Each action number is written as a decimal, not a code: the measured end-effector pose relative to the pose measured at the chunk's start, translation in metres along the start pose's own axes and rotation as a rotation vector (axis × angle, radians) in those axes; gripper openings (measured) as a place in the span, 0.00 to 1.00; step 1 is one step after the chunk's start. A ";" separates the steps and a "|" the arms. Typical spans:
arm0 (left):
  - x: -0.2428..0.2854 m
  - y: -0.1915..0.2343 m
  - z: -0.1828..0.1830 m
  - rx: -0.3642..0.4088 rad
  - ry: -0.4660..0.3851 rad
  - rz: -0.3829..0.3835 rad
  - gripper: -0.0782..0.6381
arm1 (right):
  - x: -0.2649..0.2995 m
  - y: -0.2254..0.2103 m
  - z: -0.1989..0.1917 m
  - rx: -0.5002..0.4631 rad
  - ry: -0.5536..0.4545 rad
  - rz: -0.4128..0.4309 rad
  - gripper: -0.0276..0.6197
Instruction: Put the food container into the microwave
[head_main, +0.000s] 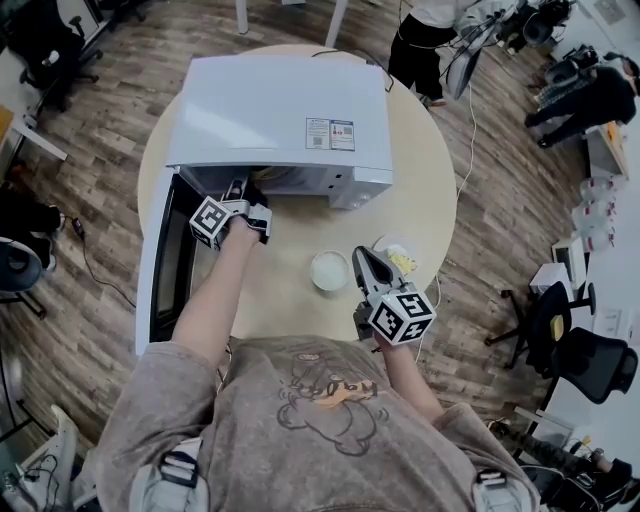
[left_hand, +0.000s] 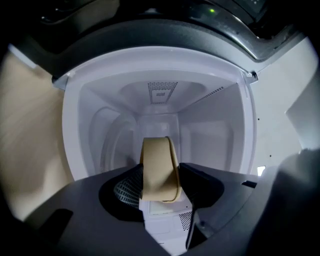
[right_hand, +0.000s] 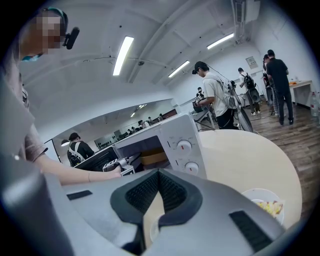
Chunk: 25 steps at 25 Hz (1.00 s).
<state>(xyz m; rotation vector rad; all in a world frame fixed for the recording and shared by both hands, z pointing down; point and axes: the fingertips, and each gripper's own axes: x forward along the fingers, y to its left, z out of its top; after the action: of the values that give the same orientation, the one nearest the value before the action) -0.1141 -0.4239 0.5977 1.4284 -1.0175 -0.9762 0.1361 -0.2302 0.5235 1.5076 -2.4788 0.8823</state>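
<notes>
Clamped on the tan food container (left_hand: 159, 165) inside the open microwave (head_main: 280, 110), the left gripper (head_main: 240, 192) reaches in level on an outstretched forearm, while the right gripper (head_main: 366, 262), jaws together and empty, tilts down beside a white bowl (head_main: 330, 270).

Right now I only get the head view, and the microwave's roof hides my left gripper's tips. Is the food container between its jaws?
Observer: Yes. The left gripper view shows the left gripper clamped on the tan food container, gripping it from both sides.
Operator: Is it inside the cavity yet?
Observer: Yes. The white inner walls of the microwave surround it on every side. Whether it rests on the floor I cannot tell.
Operator: And the right gripper?
Observer: In its own view the right gripper has its jaws together, with nothing between them.
</notes>
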 end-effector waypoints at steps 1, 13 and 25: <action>0.001 -0.001 0.000 0.002 0.000 0.000 0.45 | 0.000 0.000 0.000 0.001 0.000 0.001 0.04; 0.004 0.007 -0.002 -0.031 0.023 0.057 0.44 | 0.000 0.001 0.001 0.000 -0.004 0.010 0.04; -0.002 0.017 -0.009 -0.072 0.076 0.134 0.44 | 0.002 0.002 0.000 0.008 -0.007 0.018 0.04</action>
<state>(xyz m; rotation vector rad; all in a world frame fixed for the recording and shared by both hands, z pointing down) -0.1071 -0.4206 0.6153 1.3113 -0.9992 -0.8471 0.1337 -0.2312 0.5233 1.4961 -2.5003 0.8923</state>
